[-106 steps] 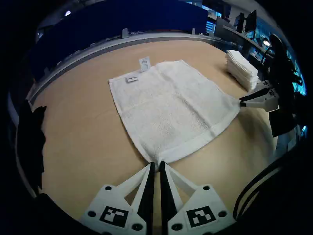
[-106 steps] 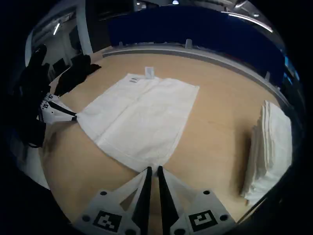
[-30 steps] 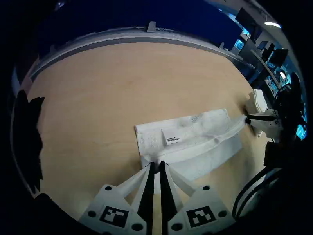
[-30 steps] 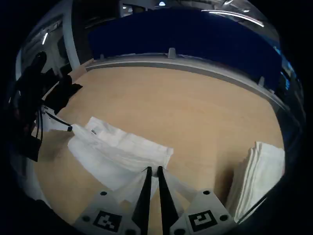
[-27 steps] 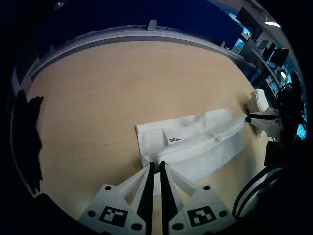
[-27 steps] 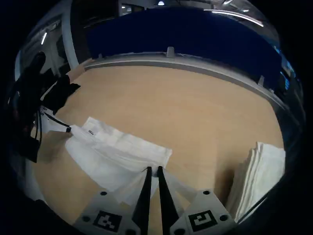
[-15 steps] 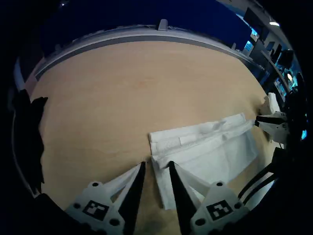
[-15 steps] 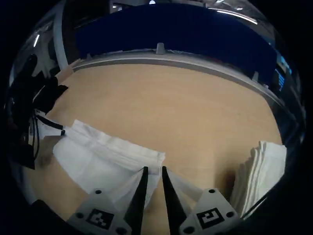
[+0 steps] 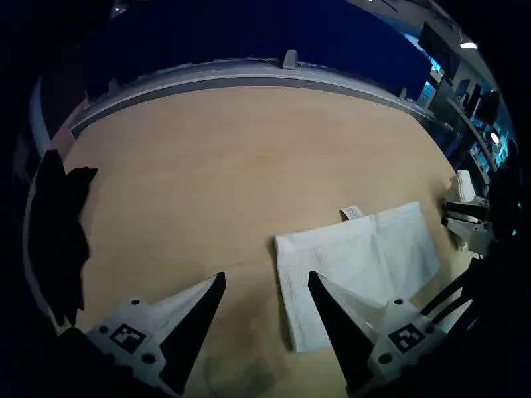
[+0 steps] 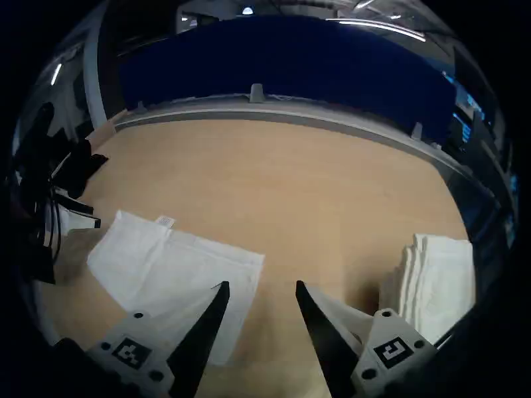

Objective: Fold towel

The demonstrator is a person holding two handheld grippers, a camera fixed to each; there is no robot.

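Lying folded flat on the desk (image 9: 199, 166), the towel (image 9: 362, 262) rests just ahead of my left gripper (image 9: 265, 275) and my right gripper (image 10: 262, 284). Both stand with jaws wide apart, holding nothing. A stack of folded towels (image 10: 441, 285) sits well apart to my right.

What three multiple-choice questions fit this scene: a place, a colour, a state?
1. Right gripper view: where is the stack of folded towels? A far left; B right side of the table; C on the floor.
2. What colour is the flat towel? A white; B blue; C black.
3. The left tool is: A shut on the towel; B shut on nothing; C open.
Key: B, it sits at the table's right; A, the cloth is white; C, its fingers stand wide apart.
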